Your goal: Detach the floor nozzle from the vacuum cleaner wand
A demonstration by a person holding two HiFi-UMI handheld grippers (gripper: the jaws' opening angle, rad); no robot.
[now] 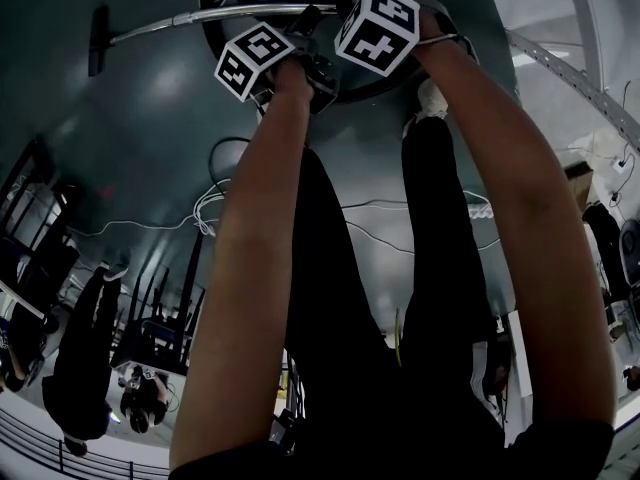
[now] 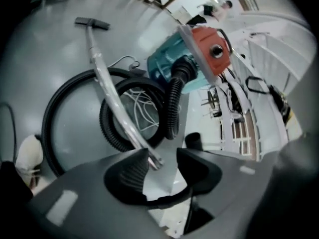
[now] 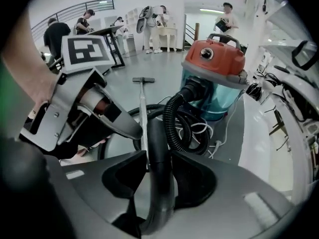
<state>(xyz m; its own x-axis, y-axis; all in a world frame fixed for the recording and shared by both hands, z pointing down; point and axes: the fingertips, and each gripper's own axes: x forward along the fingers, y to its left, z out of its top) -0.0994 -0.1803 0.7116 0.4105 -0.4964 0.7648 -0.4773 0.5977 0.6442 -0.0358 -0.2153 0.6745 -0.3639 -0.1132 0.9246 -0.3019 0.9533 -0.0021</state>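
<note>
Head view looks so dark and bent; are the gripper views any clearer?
Head view: dim, the grey floor bulging under fisheye distortion. Left gripper view: brighter, glare streaking the shiny metal wand. Right gripper view: well lit, but the black curved handle tube nearest the lens is smeared.

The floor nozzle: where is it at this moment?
The floor nozzle lies at the far end of the wand, top left in the head view; in the right gripper view it is left of the vacuum.
</note>
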